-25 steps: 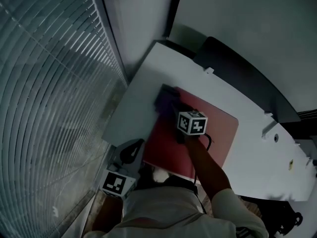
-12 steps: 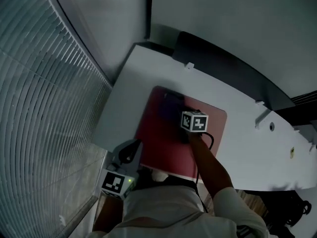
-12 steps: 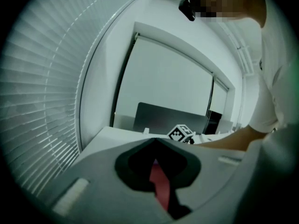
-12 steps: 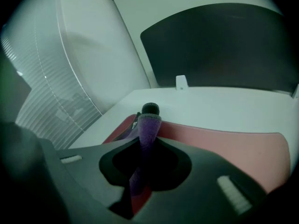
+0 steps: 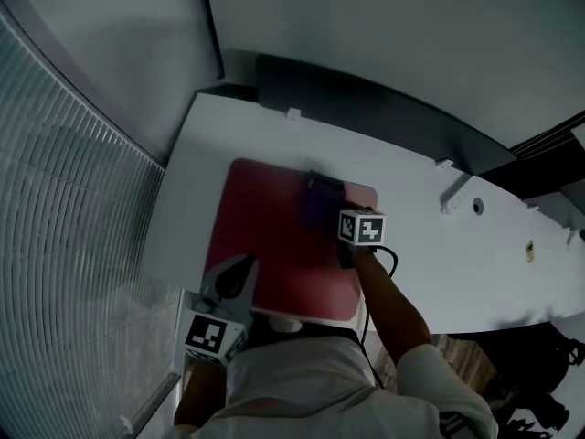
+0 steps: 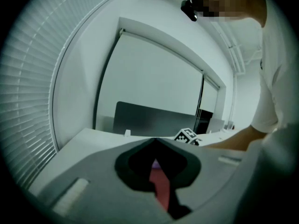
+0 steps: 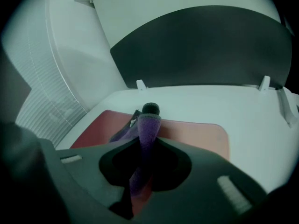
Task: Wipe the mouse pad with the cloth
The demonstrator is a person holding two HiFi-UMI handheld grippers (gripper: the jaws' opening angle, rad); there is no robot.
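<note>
A red mouse pad (image 5: 274,245) lies on the white desk (image 5: 411,245). A purple cloth (image 5: 322,201) rests on the pad's far right part, and my right gripper (image 5: 331,216) is shut on it. In the right gripper view the cloth (image 7: 145,139) runs up between the jaws, with the pad (image 7: 196,134) beneath. My left gripper (image 5: 239,273) hovers at the pad's near left edge, jaws shut and holding nothing. In the left gripper view (image 6: 156,146) a strip of the red pad (image 6: 161,190) shows through the gap below the jaws.
A dark panel (image 5: 366,108) stands along the desk's far edge. Window blinds (image 5: 64,263) fill the left side. Small white fittings (image 5: 457,190) sit on the desk to the right. The person's body (image 5: 311,391) is at the near edge.
The right gripper has dragged the cloth rightwards across the pad's far edge. The head view has swung, so the desk sits more level. The left gripper stays at the near edge.
</note>
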